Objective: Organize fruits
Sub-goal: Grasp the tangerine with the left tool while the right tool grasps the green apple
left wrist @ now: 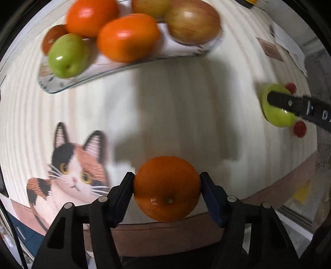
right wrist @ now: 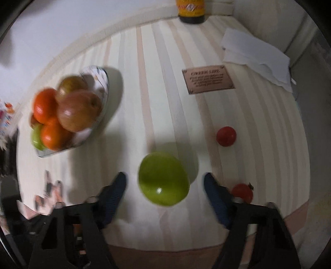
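Between the pads of the left gripper (left wrist: 167, 187) sits an orange (left wrist: 167, 188), both pads pressed against its sides, so this tool is clamped on the fruit above the near edge of the striped tablecloth (left wrist: 186, 103). At the right gripper (right wrist: 165, 182), the jaws stand apart with a green apple (right wrist: 163, 179) between them; a gap shows on each side of the fruit in the right wrist view, so the fingers are spread and not touching it. From the left wrist view the same apple (left wrist: 277, 115) lies at the far right with a black finger of the other tool across it. 2 small red tomatoes flank that apple: one (right wrist: 226, 136) further out on the cloth, one (right wrist: 242, 192) just beside the right finger. Further off, to the left, a glass plate (left wrist: 62, 84) holds a pile of fruit: 2 oranges (left wrist: 127, 38), 2 reddish-yellow apples (left wrist: 192, 21), a small green apple (left wrist: 68, 55) and a darker red fruit partly hidden behind it. A printed calico cat (left wrist: 72, 171) lies on the cloth near the left tool. Across the table sit a brown printed plaque (right wrist: 208, 79), a folded white napkin (right wrist: 256, 55) and a dark bottle with a yellow label (right wrist: 191, 10) at the far edge.
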The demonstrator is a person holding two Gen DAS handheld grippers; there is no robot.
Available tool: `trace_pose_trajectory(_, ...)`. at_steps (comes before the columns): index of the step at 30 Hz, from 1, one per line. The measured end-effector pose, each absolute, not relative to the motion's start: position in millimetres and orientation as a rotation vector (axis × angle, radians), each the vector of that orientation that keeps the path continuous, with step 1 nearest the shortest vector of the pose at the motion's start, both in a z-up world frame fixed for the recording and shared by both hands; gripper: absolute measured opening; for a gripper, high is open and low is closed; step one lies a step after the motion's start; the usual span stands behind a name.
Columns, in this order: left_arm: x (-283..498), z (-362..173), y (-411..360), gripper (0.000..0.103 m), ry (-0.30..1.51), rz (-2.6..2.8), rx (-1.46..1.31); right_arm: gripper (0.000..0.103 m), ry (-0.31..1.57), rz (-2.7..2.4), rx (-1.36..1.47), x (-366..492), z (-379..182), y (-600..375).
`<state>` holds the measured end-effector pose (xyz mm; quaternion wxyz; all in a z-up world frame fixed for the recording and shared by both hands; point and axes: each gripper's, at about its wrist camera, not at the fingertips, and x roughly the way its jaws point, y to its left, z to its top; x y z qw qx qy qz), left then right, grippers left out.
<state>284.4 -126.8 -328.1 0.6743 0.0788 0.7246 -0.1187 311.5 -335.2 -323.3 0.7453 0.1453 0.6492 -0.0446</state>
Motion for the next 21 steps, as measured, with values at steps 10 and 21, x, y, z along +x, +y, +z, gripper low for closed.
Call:
trace_pose_trajectory(10, 294, -324, -74, 0.061, 1.623, -0.152, 0.079, 0.059, 1.514, 0.138, 0.368, 313, -340, -272)
trace_pose_trajectory(21, 303, -322, -51, 0.061, 1.631, -0.132, 0.008, 0.059, 1.548, 0.143, 0.331, 305, -352, -254)
